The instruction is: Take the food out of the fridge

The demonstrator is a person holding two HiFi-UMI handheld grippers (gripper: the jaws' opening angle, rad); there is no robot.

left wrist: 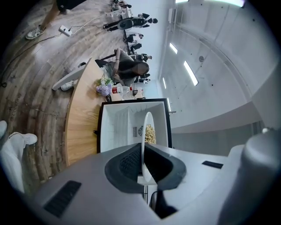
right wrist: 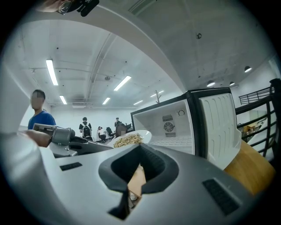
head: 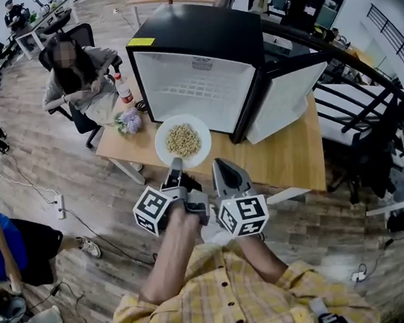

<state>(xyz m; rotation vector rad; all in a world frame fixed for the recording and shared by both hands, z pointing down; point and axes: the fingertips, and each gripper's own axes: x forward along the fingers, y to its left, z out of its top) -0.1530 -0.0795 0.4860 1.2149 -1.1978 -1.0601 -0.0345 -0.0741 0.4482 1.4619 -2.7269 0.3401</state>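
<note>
A white plate point(head: 183, 140) heaped with pale grain-like food hangs over the table's front edge, just outside the open black mini fridge point(head: 198, 44). My left gripper point(head: 176, 164) is shut on the plate's near rim. In the left gripper view the plate point(left wrist: 146, 132) stands edge-on between the jaws, with the food point(left wrist: 150, 134) on its right face and the white fridge interior point(left wrist: 116, 127) behind. My right gripper point(head: 222, 164) hovers just right of the plate, shut and holding nothing. Its own view shows the plate point(right wrist: 131, 139) at its left and the fridge point(right wrist: 175, 127) ahead.
The fridge door point(head: 284, 96) swings out to the right over the wooden table point(head: 287, 156). A red-capped bottle point(head: 124, 92) and flowers point(head: 128, 122) stand at the table's left end, where a person point(head: 72, 70) sits. Black railings point(head: 367, 106) run along the right.
</note>
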